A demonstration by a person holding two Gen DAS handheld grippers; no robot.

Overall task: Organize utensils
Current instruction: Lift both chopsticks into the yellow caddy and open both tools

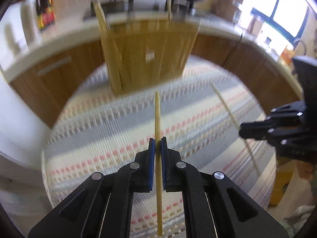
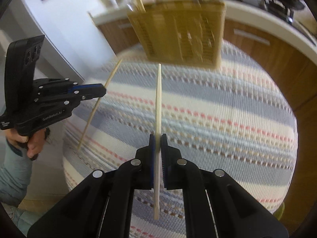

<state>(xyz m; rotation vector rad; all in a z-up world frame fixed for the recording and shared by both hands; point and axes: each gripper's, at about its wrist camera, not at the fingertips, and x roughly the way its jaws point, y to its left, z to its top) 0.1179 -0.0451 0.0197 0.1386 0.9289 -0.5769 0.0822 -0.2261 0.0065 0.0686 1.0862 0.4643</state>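
Note:
My left gripper (image 1: 158, 140) is shut on a wooden chopstick (image 1: 157, 117) that points forward toward a wooden slatted utensil holder (image 1: 148, 57) standing at the far side of the round table. My right gripper (image 2: 158, 137) is shut on a paler chopstick (image 2: 158, 99), also aimed at the holder (image 2: 182, 33). Several chopsticks stick up from the holder's left corner (image 1: 101, 17). The right gripper shows in the left wrist view (image 1: 242, 129) with its chopstick (image 1: 225, 103); the left gripper shows in the right wrist view (image 2: 104, 92) with its chopstick (image 2: 93, 115). Both views are motion-blurred.
The round table carries a striped woven cloth (image 1: 118, 119). Behind it run a white countertop (image 1: 59, 45) and wooden cabinets (image 1: 49, 83). A bottle with a red and yellow label (image 1: 45, 11) stands on the counter. A bright window (image 1: 281, 6) is at the right.

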